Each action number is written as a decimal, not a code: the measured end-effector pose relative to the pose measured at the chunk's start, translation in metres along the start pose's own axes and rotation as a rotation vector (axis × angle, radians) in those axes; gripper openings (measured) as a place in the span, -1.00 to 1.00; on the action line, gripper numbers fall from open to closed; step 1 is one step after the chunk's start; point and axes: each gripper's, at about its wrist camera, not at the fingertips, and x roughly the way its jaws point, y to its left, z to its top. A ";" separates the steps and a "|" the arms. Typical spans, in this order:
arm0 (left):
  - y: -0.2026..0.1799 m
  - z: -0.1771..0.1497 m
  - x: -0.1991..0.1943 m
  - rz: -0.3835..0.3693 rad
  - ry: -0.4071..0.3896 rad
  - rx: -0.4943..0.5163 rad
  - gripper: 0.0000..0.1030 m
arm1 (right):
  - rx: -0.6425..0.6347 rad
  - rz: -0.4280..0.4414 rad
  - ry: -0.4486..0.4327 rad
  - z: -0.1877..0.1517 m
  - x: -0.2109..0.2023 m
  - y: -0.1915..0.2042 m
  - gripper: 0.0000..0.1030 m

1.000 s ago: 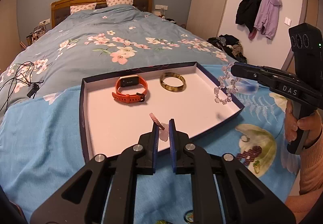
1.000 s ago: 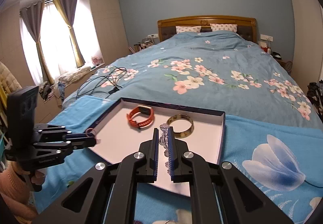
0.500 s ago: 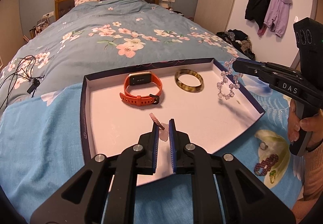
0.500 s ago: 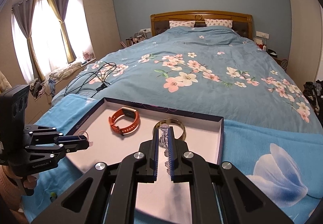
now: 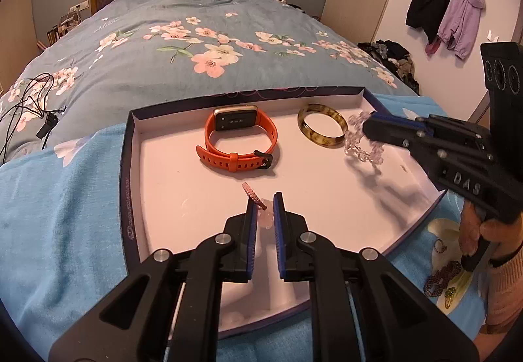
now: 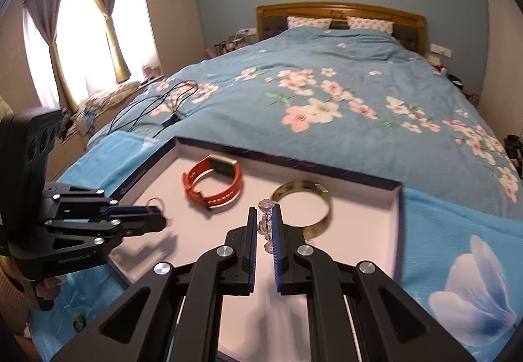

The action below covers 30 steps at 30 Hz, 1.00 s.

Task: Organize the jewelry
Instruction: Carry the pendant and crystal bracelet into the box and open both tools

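White card tray [image 5: 170,185]: the landmark; it lies on the light blue cloth [image 5: 62,218] at the foot of the bed, with dark walls round a pale floor.
Change since a second ago: both hands have carried their loads forward and down, so each gripper now hangs over the tray floor instead of near its rim.
Left gripper [image 5: 263,208]: jaws pinched nearly shut on a small pinkish ring-like piece [image 5: 253,195], held above the near middle of the tray; what exactly the piece is I cannot tell.
Right gripper [image 6: 263,224]: jaws almost closed on a clear bead bracelet [image 5: 361,143], which dangles over the right side of the tray, just beside the bangle.
Orange watch [image 5: 237,141]: lies flat toward the far middle of the tray, apart from both grippers.
Amber bangle [image 5: 322,125]: lies flat at the far right of the tray, next to the hanging beads.
Outside the tray: a dark bead string [image 5: 441,277] and a small green piece [image 5: 449,295] lie on the cloth off its right edge, near the person's hand [image 5: 474,231].
Meaning for the task: two pieces are stored and two more look ready to be set down; I judge the next step is to lower and release them on bare floor.
Risk: the loose beads may land on the bangle.
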 end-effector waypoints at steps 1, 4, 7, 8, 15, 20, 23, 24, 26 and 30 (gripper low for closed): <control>-0.001 0.001 0.002 0.000 0.004 0.003 -0.80 | -0.010 0.001 0.007 0.000 0.003 0.003 -0.86; -0.003 0.002 0.008 0.010 0.017 0.014 -0.80 | -0.020 0.010 0.026 -0.001 0.011 0.008 -0.86; -0.005 0.003 0.013 0.018 0.028 0.022 -0.80 | -0.019 0.023 0.052 -0.002 0.020 0.011 -0.86; -0.005 0.003 0.014 0.016 0.033 0.023 -0.80 | -0.021 0.025 0.058 -0.003 0.022 0.012 -0.86; -0.007 0.008 0.023 0.021 0.041 0.028 -0.79 | 0.013 0.021 0.065 -0.005 0.023 0.006 -0.80; -0.010 0.011 0.024 0.029 0.035 0.043 -0.63 | 0.043 0.028 0.044 -0.005 0.007 -0.002 -0.61; -0.012 0.011 0.015 0.020 0.010 0.045 -0.53 | 0.045 0.037 0.014 -0.008 -0.015 -0.003 -0.43; -0.012 0.010 0.010 0.018 -0.003 0.045 -0.44 | 0.043 0.041 0.009 -0.008 -0.020 -0.003 -0.38; -0.011 0.009 -0.002 0.011 -0.029 0.032 -0.27 | 0.037 0.052 -0.011 -0.014 -0.038 -0.003 -0.35; -0.006 0.000 -0.032 0.009 -0.086 0.012 -0.14 | 0.028 0.065 -0.024 -0.028 -0.066 -0.004 -0.19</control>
